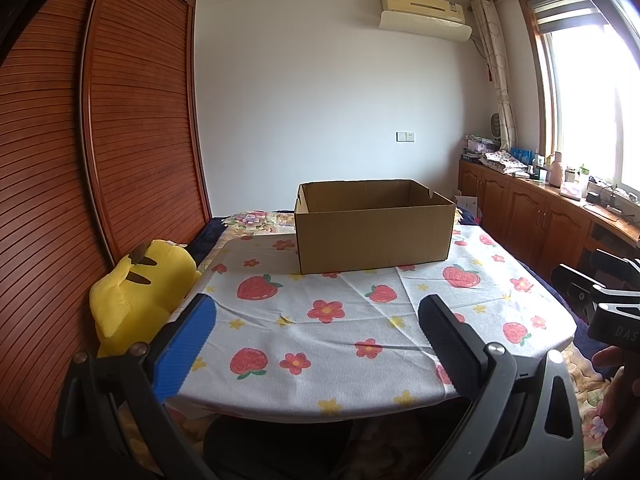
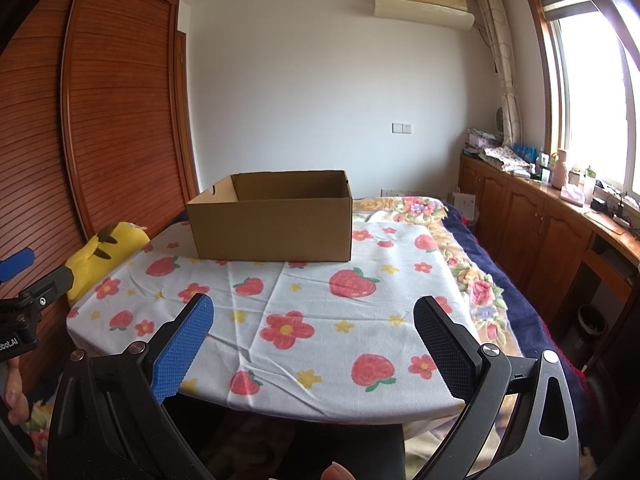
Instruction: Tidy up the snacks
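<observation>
An open brown cardboard box stands at the far side of a table covered by a strawberry-and-flower cloth. Its inside is hidden from this angle. No snacks show in either view. My left gripper hangs open over the table's near edge, nothing between its blue and black pads. My right gripper is open too, over the near edge further right. Each gripper shows at the edge of the other's view: the right gripper's body and the left gripper's blue fingertip.
A yellow plush toy lies left of the table against a slatted wooden wardrobe. A floral blanket covers the bed on the right. Wooden cabinets with clutter run under the window. A person's fingers show at the bottom.
</observation>
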